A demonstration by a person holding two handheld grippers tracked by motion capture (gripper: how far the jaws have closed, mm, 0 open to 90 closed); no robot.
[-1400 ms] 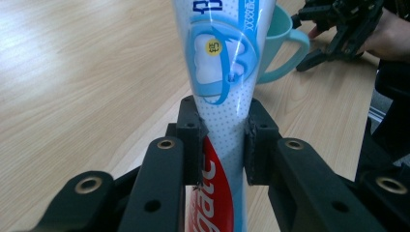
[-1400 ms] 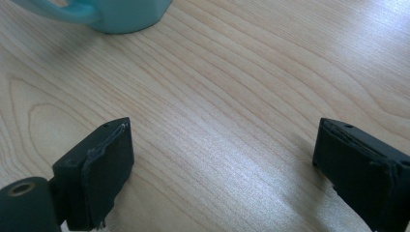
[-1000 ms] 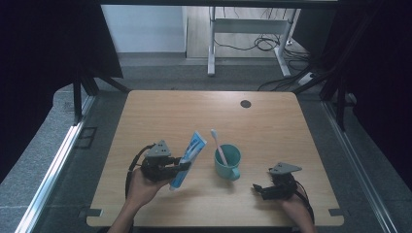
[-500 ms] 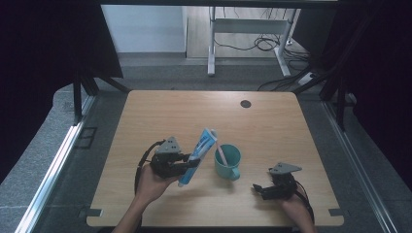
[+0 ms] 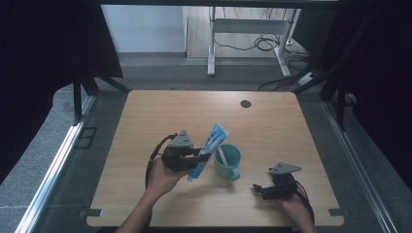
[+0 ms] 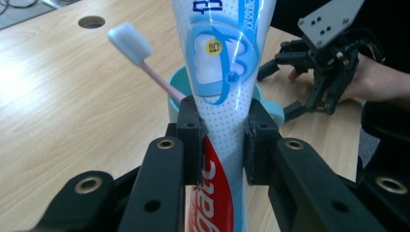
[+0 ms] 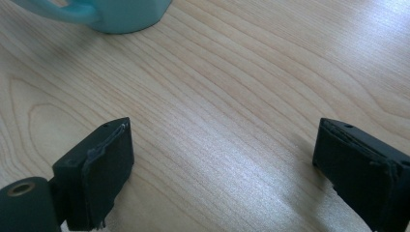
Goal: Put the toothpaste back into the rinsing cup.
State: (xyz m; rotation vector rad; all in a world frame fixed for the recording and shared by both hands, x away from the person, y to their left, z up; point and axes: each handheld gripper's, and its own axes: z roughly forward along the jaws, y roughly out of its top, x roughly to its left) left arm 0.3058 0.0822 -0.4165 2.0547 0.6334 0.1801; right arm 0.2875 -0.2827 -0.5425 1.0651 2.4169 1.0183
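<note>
Two grippers: left gripper (image 6: 222,140) jaws clamp a toothpaste tube (image 6: 225,72) beside the cup (image 5: 228,161); close up, a toothbrush (image 6: 140,58) stands inside; right gripper (image 7: 222,169) jaws apart above the table (image 7: 232,96).

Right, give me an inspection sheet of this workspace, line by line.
Surface: wooden table, one round hole near the far edge.
Job's things: toothpaste tube held tilted beside the teal cup; toothbrush stands in the cup.
Clutter: nothing seen.
Grippers: left gripper shut on the tube; right gripper open, low over bare wood.
Cables: one trails from the left gripper; more on the floor beyond.
Surroundings: metal frame legs, grey floor, dark drapes.
</note>
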